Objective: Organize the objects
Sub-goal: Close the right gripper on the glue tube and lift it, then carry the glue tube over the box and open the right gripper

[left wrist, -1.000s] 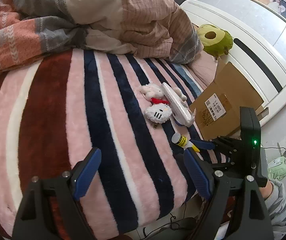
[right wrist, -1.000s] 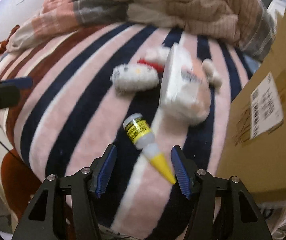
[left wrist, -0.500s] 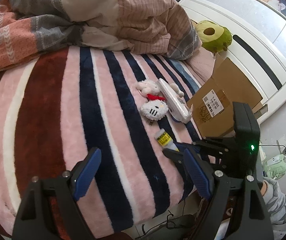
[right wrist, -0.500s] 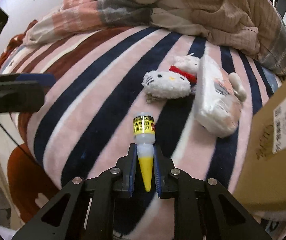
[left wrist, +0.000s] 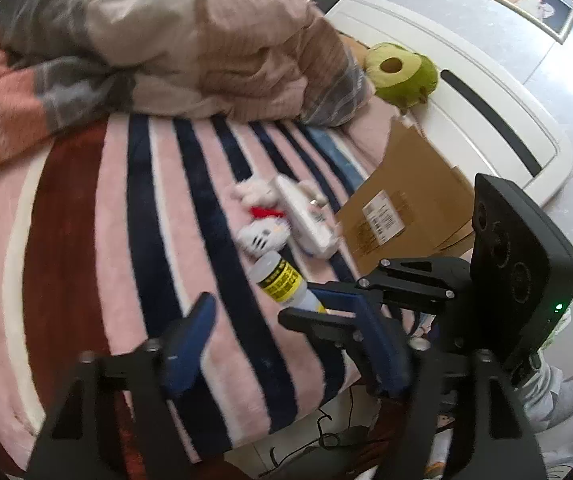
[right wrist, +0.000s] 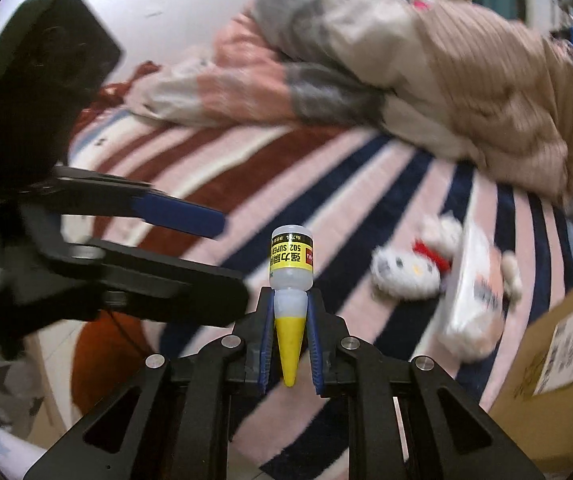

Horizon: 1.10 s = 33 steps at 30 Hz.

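Observation:
My right gripper [right wrist: 289, 334] is shut on the yellow cone cap of a small glue bottle [right wrist: 291, 264] with a yellow label, and holds it lifted above the striped blanket. The bottle also shows in the left wrist view [left wrist: 280, 278], held by the right gripper [left wrist: 326, 308]. My left gripper [left wrist: 286, 340] is open and empty, close to the left of the bottle. A white cat plush [left wrist: 260, 234] [right wrist: 406, 276] and a white tissue pack [left wrist: 306, 220] [right wrist: 470, 296] lie on the blanket.
A cardboard box [left wrist: 402, 208] [right wrist: 554, 364] stands at the bed's right edge. A crumpled quilt [left wrist: 166, 48] covers the far side. A green plush [left wrist: 400, 70] rests by the white headboard [left wrist: 486, 92]. Cables lie on the floor below.
My right gripper closed on the glue bottle's cap and lifted it off the blanket, moving left toward the left gripper. The left gripper stayed open.

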Motion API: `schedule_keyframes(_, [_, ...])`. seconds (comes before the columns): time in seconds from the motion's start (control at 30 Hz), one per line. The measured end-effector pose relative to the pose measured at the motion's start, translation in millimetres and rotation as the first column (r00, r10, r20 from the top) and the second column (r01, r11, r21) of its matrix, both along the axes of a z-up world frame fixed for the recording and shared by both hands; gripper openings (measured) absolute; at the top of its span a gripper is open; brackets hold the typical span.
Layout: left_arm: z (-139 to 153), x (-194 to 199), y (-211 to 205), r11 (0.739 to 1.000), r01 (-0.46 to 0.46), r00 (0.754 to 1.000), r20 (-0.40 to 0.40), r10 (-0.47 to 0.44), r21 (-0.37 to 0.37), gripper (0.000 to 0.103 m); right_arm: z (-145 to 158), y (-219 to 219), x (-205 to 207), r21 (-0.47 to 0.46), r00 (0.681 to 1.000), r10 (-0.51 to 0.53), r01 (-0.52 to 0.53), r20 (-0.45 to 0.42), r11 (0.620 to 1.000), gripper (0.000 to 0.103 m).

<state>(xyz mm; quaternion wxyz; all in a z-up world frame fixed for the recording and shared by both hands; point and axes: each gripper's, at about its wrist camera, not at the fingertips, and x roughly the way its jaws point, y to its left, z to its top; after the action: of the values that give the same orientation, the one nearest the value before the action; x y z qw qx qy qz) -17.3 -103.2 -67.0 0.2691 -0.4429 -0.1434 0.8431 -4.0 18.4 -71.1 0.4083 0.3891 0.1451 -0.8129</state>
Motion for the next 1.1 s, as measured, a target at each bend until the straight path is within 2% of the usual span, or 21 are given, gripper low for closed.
schedule_keyframes(0.1, [17,-1,4,1.000,0.004,1.000,-0.023,-0.004,-0.006,0.046,17,2,1,-0.021,0.999,0.036,-0.036,-0.013,0.999,0.011])
schedule_keyframes(0.2, [35,-2,13,1.000,0.023,0.998,-0.052,-0.024,-0.013,0.041,35,5,3,-0.039,0.997,0.069,-0.071,-0.030,0.997,0.011])
schedule_keyframes(0.27, [48,-3,22,0.998,0.030,0.996,-0.080,-0.034,-0.048,0.036,49,10,5,-0.042,0.996,0.069,-0.071,-0.047,0.997,0.011])
schedule_keyframes(0.47, [87,-11,59,0.991,0.079,0.983,-0.155,-0.095,-0.107,0.034,84,44,0,-0.065,0.997,0.023,-0.028,-0.075,0.998,0.011])
schedule_keyframes(0.7, [124,-34,136,0.968,0.159,0.959,-0.201,-0.198,-0.195,0.034,114,108,-12,-0.093,0.991,-0.076,0.066,-0.108,0.993,0.011])
schedule_keyframes(0.83, [135,-51,183,0.952,0.207,0.951,-0.183,-0.250,-0.224,0.034,120,155,-26,-0.119,0.987,-0.135,0.125,-0.082,0.985,0.011])
schedule_keyframes(0.9, [136,-61,205,0.944,0.230,0.948,-0.164,-0.272,-0.237,0.034,119,182,-38,-0.147,0.986,-0.166,0.159,-0.035,0.976,0.011])
schedule_keyframes(1.1, [114,-94,266,0.917,0.289,0.949,-0.046,-0.313,-0.275,0.034,95,235,-67,-0.173,0.970,-0.222,0.236,0.099,0.956,0.011])
